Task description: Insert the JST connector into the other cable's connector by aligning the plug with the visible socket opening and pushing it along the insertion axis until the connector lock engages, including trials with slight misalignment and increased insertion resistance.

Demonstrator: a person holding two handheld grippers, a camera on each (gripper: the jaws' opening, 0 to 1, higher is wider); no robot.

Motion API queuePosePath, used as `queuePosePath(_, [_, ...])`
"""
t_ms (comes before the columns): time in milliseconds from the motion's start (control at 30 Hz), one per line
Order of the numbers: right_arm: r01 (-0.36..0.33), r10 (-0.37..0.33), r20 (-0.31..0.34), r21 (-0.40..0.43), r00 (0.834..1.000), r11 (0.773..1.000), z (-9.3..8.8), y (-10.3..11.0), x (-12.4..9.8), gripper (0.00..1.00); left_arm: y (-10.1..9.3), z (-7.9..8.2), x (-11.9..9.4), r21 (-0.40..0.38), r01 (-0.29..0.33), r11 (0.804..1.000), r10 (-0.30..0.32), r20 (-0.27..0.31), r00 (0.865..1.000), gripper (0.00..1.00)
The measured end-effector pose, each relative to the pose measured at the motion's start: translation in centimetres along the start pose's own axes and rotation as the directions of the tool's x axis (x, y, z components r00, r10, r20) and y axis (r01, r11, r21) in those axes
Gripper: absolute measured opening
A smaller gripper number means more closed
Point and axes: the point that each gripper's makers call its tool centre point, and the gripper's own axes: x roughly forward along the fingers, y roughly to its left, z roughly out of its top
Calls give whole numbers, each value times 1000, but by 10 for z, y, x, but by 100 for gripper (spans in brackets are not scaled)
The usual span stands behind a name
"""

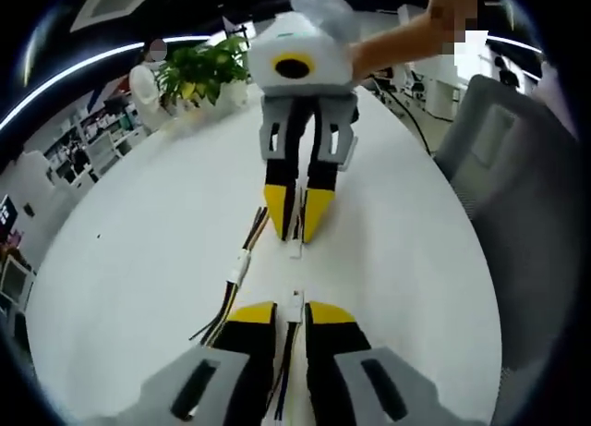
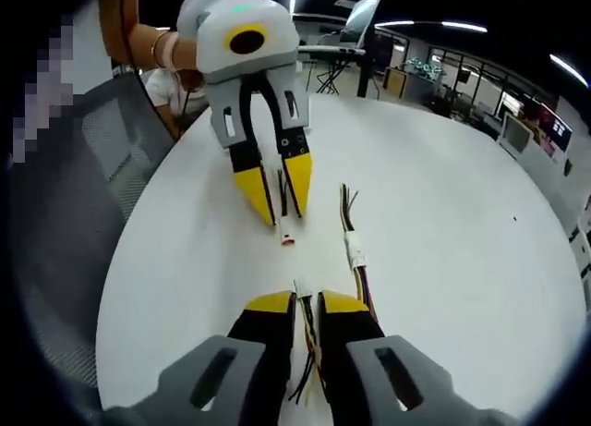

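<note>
Left gripper view | connectors (image 1: 296, 273) apart | table (image 1: 138, 250) bare leftward

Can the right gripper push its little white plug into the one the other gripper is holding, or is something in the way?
Probably yes. The right gripper holds its white plug facing the other connector in the left gripper, with only bare white table between them. The spare cable lies off to the side.
</note>
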Motion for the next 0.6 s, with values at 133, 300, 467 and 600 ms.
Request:
queuePosePath(133, [-2,2,4,6,1000,1000,1,2,0,6,-3,2,1,-23,2,1000,-1,15,1000,4])
queuePosePath(300, [-12,12,-1,10,1000,1000,-2,4,2,6,-4,-1,4,-39,-1,999,2,9,1000,4])
queuePosePath(467, [1,-2,13,19,1000,1000,-3,3,4,4,-1,-5,5,-73,-27,997,27,-7,1000,3])
queuePosePath(600, [3,-4,15,24,1000,1000,-3,4,4,4,-1,-3,8,-83,-16,996,16,7,1000,2])
